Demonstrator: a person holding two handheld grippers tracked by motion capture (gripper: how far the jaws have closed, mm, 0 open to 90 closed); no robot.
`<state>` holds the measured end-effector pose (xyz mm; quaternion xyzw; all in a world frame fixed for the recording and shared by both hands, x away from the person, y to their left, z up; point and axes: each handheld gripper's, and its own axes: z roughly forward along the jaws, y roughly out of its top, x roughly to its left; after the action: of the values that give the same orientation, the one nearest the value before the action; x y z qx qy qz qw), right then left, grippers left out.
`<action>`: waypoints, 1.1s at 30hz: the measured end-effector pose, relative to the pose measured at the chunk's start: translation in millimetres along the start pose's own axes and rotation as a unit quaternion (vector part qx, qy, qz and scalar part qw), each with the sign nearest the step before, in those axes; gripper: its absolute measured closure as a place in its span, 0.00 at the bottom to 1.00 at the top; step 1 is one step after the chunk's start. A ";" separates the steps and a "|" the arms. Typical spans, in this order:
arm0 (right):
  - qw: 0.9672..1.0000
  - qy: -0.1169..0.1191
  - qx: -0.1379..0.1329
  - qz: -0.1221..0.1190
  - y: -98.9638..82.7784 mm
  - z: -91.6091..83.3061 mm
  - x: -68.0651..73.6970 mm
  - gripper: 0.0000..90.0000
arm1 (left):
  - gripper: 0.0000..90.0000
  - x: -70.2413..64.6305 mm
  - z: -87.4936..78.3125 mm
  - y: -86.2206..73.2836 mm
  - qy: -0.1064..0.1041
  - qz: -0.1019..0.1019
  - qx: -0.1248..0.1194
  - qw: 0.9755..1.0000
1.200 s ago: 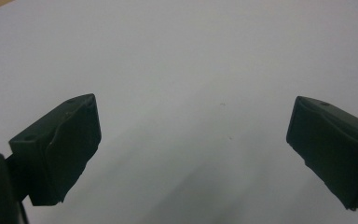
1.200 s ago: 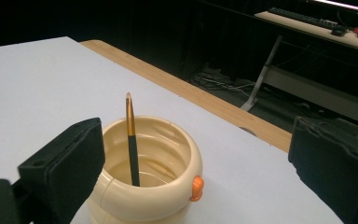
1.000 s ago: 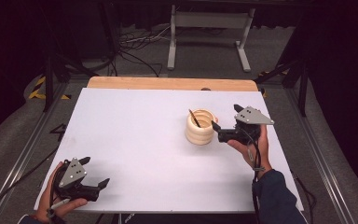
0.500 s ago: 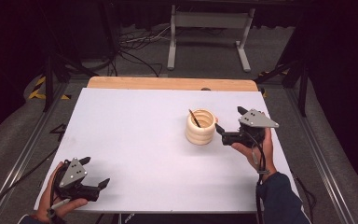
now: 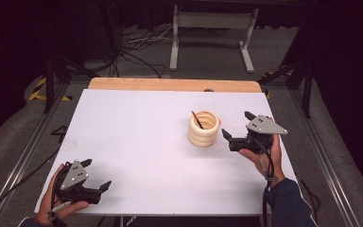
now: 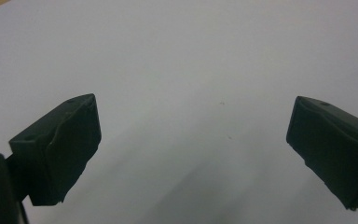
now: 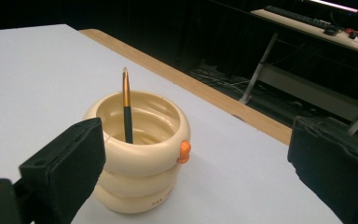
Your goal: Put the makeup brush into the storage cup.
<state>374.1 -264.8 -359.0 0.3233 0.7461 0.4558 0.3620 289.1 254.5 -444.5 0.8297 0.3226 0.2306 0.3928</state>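
Observation:
A cream ribbed cup (image 5: 203, 128) stands on the white table (image 5: 137, 127), right of centre. A dark pen with an orange top (image 5: 197, 119) leans inside it. My right gripper (image 5: 236, 124) hovers just right of the cup, open, with nothing between its jaws. In the right gripper view the cup (image 7: 140, 154) and pen (image 7: 127, 107) sit ahead of the wide-apart jaws of that gripper (image 7: 193, 140), apart from them. My left gripper (image 5: 97, 173) rests near the front left corner, open and holding nothing. The left gripper view has this gripper (image 6: 191, 140) over bare white table.
A small orange knob (image 7: 184, 150) sticks out of the cup's side. A wooden strip (image 5: 170, 84) runs along the table's far edge. Beyond it stand a metal frame (image 5: 212, 28) and floor cables (image 5: 132, 52).
My right gripper has drawn back to the right, a little away from the cup. The left gripper has stayed in place.

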 end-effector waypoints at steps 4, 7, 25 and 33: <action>1.000 0.003 -0.002 0.002 -2.8 -3.9 -0.2 0.05 | 0.04 -0.1 -0.3 0.0 0.001 0.000 -0.001 1.000; 1.000 -0.001 0.000 -0.003 -4.8 -6.8 -0.2 0.05 | 0.04 0.2 -0.5 0.0 0.002 0.000 0.000 1.000; 1.000 0.008 0.004 -0.018 -13.6 -20.3 2.6 0.05 | 0.04 0.1 -0.3 -0.2 0.003 0.001 0.001 1.000; 1.000 0.010 0.005 -0.021 -15.3 -24.1 4.8 0.05 | 0.04 0.0 -0.8 -0.1 0.004 0.002 -0.001 1.000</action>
<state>349.1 -277.4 -366.4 0.3048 0.7587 0.4478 0.3619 288.6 254.9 -444.2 0.8292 0.3223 0.2350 0.3914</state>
